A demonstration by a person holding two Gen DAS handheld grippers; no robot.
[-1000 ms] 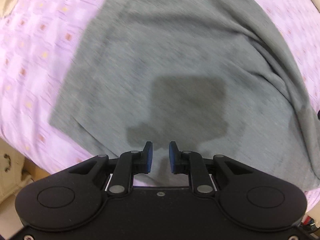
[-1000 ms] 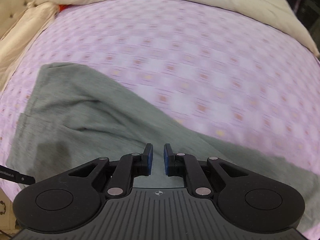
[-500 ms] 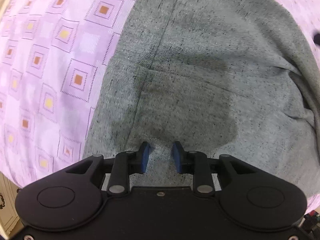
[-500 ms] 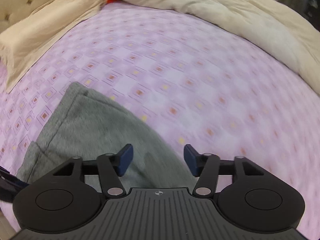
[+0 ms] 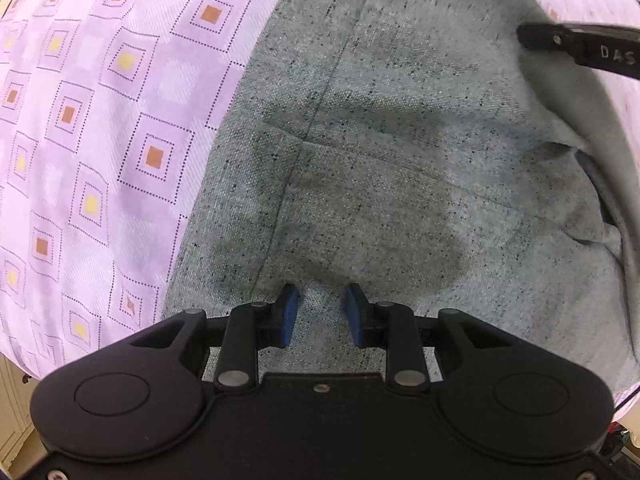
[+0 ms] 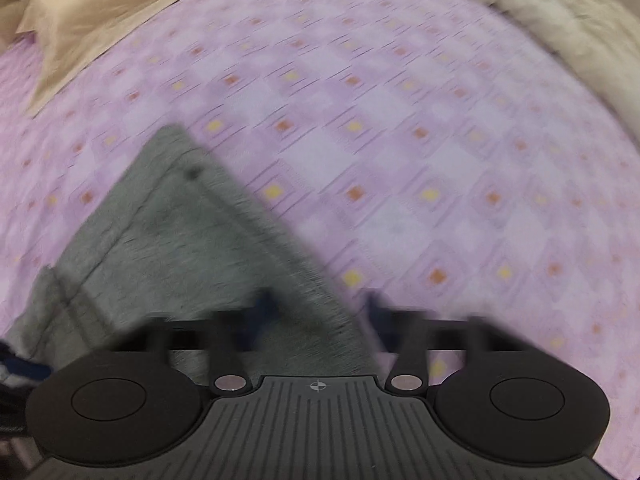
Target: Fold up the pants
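Grey speckled pants [image 5: 380, 184] lie flat on the bed with a seam running up their middle. My left gripper [image 5: 322, 312] points almost straight down just above them. It is open by a narrow gap, and the cloth lies flat below the blue pads [image 5: 290, 314], not pinched. In the blurred right wrist view the pants [image 6: 180, 248] form a grey wedge at lower left. My right gripper [image 6: 320, 312] straddles their right-hand edge with its jaws apart and closing. A black part of the right gripper [image 5: 580, 46] juts in at the upper right of the left wrist view.
A lilac bedsheet with small orange and yellow squares [image 6: 400, 140] covers the bed around the pants. A beige pillow [image 6: 80, 12] lies at the far left and a cream duvet [image 6: 560, 20] at the far right. Cream furniture [image 5: 12, 420] stands beside the bed's near edge.
My left gripper dropped close to the pants and its jaws parted slightly. My right gripper swung over to the pants' edge, opened wide, and its jaws now stand narrower.
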